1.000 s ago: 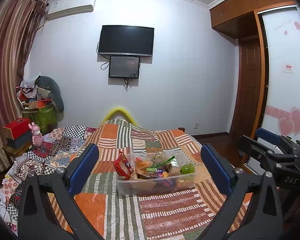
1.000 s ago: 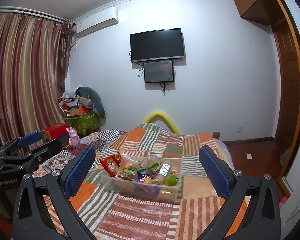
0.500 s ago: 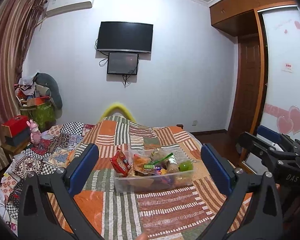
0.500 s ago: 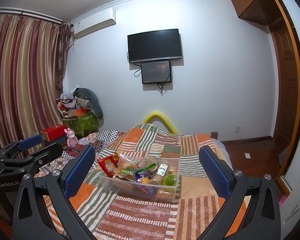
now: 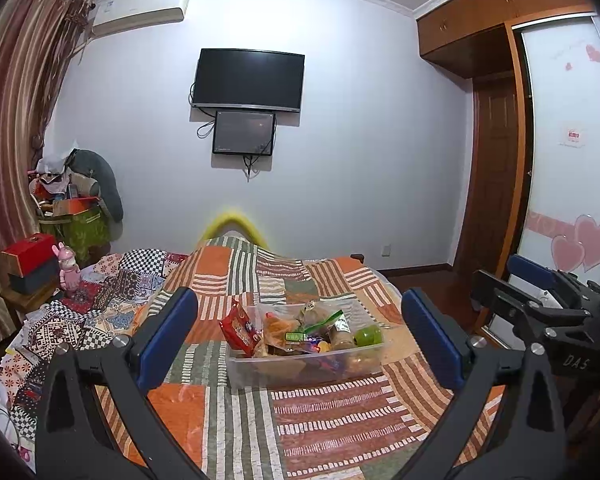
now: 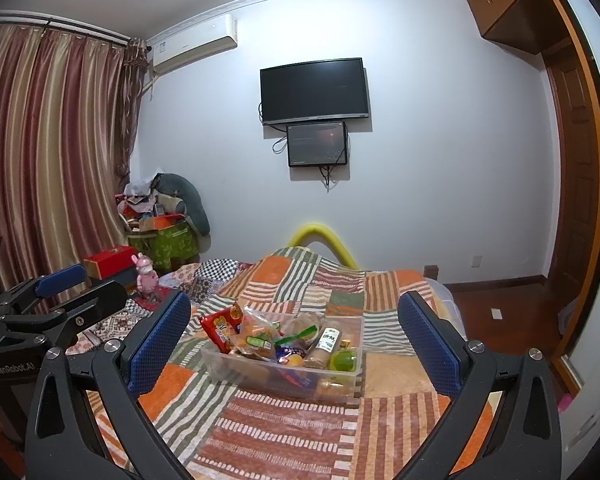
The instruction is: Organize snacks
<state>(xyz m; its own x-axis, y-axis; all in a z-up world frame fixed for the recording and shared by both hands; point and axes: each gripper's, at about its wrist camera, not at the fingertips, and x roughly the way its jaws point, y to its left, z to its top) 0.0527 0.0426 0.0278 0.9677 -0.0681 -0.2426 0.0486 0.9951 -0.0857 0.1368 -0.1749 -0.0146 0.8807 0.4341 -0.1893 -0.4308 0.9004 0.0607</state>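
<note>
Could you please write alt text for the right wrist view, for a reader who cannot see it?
The open right tongs, with blue pads, frame a clear plastic bin of mixed snacks on a patchwork quilt covering a bed. The left tongs show at the left edge, also open. Behind are a wall-mounted TV and striped curtains.

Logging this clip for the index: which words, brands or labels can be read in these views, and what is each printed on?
"DAS": on the right tongs, seen from the left camera.
"GenRobot.AI": on the left tongs, seen from the right camera.
Bottle label in the snack bin: too small.
Red snack bag: blurred.
Air conditioner sticker: unreadable.
Wardrobe door notice: unreadable.
</note>
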